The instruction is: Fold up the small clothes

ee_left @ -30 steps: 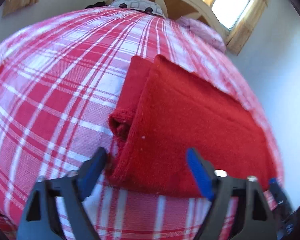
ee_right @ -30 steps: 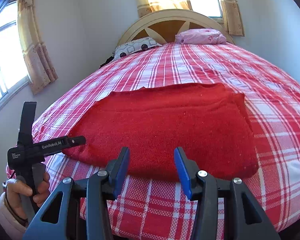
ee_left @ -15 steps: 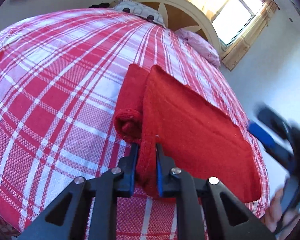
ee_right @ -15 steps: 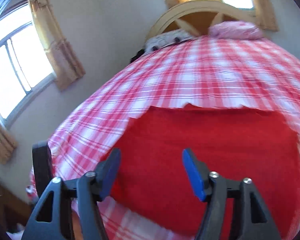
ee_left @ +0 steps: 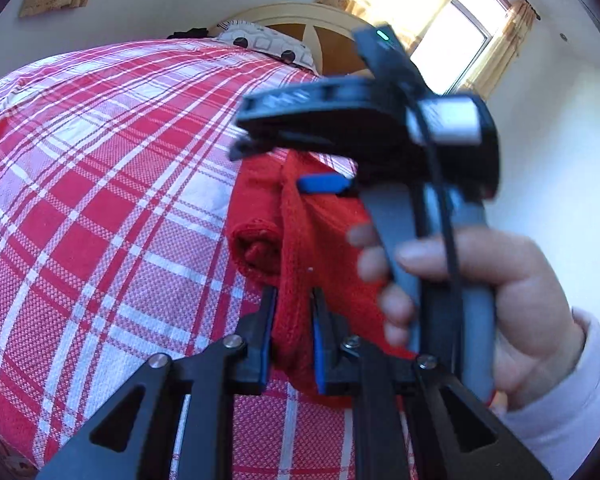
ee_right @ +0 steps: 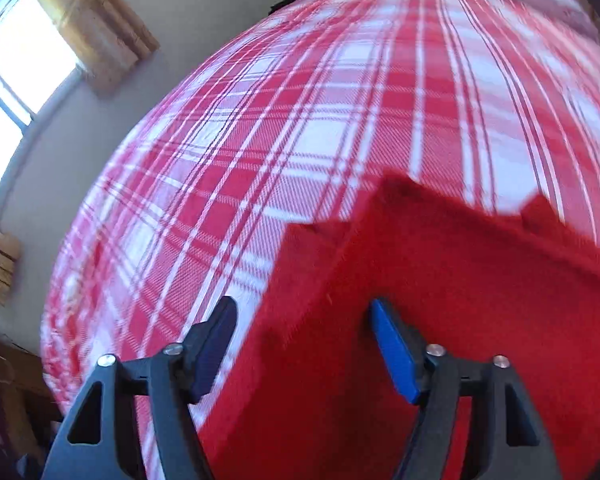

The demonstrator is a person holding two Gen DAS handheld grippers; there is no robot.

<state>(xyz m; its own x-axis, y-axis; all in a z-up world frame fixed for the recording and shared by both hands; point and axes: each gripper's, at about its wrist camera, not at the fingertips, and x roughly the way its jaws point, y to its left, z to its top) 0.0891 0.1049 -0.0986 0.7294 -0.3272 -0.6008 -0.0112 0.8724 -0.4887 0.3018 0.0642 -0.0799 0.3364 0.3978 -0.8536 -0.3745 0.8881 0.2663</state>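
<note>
Bedspread (ee_left: 112, 184) in red-and-white plaid covers the whole bed, its coarse woven cloth showing a clear grid of threads in the left wrist view and a smoother, motion-blurred check in the right wrist view (ee_right: 340, 100). Behind it stands an arched cream headboard (ee_left: 300, 12) with wooden spokes, and a patterned white pillow (ee_left: 260, 40) lies against it. Yellowish curtains (ee_left: 496, 48) frame a bright window on the wall.

On the near part of the bed lies the red garment (ee_left: 260, 216), a thick knitted piece with a nubby, towel-like surface. It is folded into a flat slab with straight edges and a squared corner in the right wrist view (ee_right: 440, 300), while a rolled, tube-shaped end shows beside the upper layer in the left view.

The left gripper (ee_left: 294, 332), black with blue pads, has its fingers drawn close together, pinching a raised ridge of the garment's near edge between them. The right gripper (ee_right: 302, 344) has its fingers spread wide apart over the garment's corner, gripping nothing; its left finger sits over the plaid and its right over the red knit. In the left view this same tool (ee_left: 364, 120) appears blurred, held by the person's right hand (ee_left: 480, 292) in a white sleeve.
</note>
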